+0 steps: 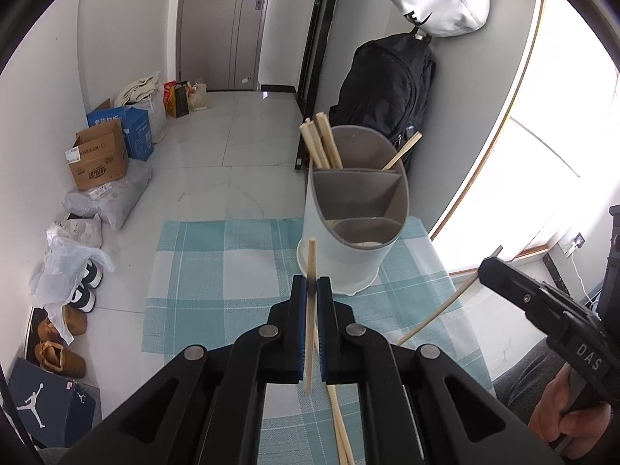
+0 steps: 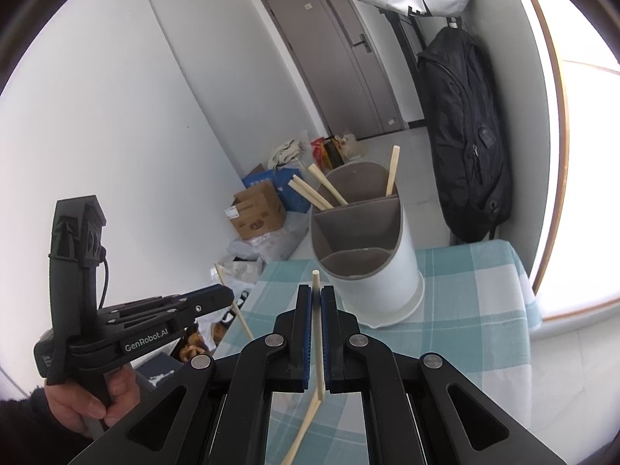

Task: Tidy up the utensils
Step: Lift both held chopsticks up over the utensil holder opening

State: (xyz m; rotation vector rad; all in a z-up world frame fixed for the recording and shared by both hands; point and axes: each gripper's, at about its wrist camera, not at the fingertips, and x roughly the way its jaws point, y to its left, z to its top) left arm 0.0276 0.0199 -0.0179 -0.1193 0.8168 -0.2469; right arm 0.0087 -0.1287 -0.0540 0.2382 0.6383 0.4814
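A white utensil holder (image 1: 350, 232) with grey inner compartments stands on a teal checked tablecloth (image 1: 217, 267); it also shows in the right wrist view (image 2: 372, 271). Several wooden chopsticks (image 1: 319, 141) stand in its far compartment. My left gripper (image 1: 310, 286) is shut on one chopstick (image 1: 310, 310), held just in front of the holder. My right gripper (image 2: 316, 294) is shut on another chopstick (image 2: 318, 333), also just in front of the holder. More chopsticks (image 1: 341, 426) lie on the cloth under the left gripper.
The right gripper appears in the left wrist view (image 1: 550, 310) and the left one in the right wrist view (image 2: 155, 317). A black backpack (image 1: 387, 85) hangs behind the table. Cardboard boxes (image 1: 99, 155), bags and shoes (image 1: 58, 356) line the floor at left.
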